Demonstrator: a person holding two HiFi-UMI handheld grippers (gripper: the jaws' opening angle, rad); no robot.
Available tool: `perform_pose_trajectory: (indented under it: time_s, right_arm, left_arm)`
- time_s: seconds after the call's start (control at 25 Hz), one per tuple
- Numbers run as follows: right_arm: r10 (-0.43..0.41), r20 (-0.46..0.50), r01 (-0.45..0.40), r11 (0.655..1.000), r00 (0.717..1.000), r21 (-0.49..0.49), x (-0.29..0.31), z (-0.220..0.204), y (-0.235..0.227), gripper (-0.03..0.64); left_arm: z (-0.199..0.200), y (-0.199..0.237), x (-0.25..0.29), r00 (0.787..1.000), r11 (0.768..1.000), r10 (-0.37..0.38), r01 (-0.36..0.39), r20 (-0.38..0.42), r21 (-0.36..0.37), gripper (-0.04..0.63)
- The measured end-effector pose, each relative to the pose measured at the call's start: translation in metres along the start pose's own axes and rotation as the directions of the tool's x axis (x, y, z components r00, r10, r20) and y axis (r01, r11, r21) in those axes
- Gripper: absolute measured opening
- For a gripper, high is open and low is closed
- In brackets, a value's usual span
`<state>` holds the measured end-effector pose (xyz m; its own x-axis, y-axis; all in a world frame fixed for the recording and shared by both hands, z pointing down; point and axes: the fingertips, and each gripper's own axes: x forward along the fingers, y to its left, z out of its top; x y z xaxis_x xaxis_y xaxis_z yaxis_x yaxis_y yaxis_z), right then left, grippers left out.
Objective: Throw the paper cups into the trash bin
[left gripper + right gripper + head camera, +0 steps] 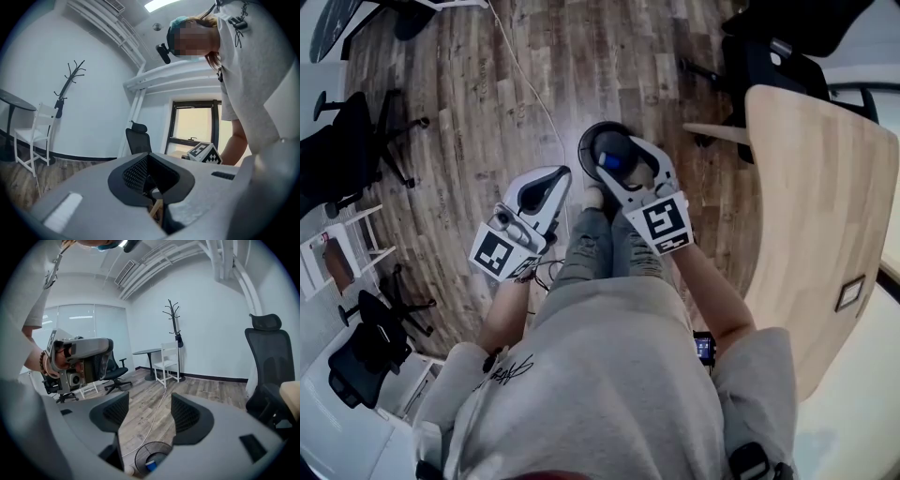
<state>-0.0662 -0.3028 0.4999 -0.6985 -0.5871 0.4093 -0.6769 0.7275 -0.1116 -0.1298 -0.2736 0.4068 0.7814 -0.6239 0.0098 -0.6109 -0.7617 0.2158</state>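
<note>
The right claw, jaws apart and empty, hangs over the trash bin holding a blue object.

Two grippers show in the head view, the left gripper and the right gripper, each with one marker cube. One trash bin sits at twelve o'clock, with one blue cup inside. One wooden table lies at three o'clock. Three black office chairs stand at nine, seven and one o'clock. The right gripper view adds one white chair, one coat rack and one round table, all near twelve o'clock. One cable crosses the floor.
</note>
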Motion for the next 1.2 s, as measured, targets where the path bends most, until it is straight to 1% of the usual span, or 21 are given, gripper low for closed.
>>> perform_pose_trajectory:
  time_s: [0.16, 0.48, 0.88, 1.2]
  right_arm:
    - [-0.01, 0.014, 0.01, 1.0, 1.0, 0.003, -0.011, 0.021, -0.001, 0.284]
    - [-0.03, 0.08, 0.032, 0.999, 0.996, -0.027, -0.03, 0.06, -0.012, 0.284]
    - [-0.044, 0.154, 0.052, 0.997, 0.987, -0.05, -0.057, 0.1, -0.017, 0.284]
    - [-0.042, 0.208, 0.058, 0.996, 0.977, -0.072, -0.076, 0.125, -0.021, 0.284]
  left_arm:
    - [0.012, -0.002, 0.0, 1.0, 1.0, -0.009, 0.009, 0.005, 0.013, 0.003]
    - [0.036, -0.011, 0.005, 1.0, 0.999, -0.025, 0.024, 0.02, 0.048, 0.003]
    - [0.067, -0.024, 0.008, 0.999, 0.994, -0.03, 0.025, 0.044, 0.107, 0.003]
    - [0.094, -0.03, 0.007, 0.996, 0.995, -0.01, 0.001, 0.092, 0.1, 0.003]
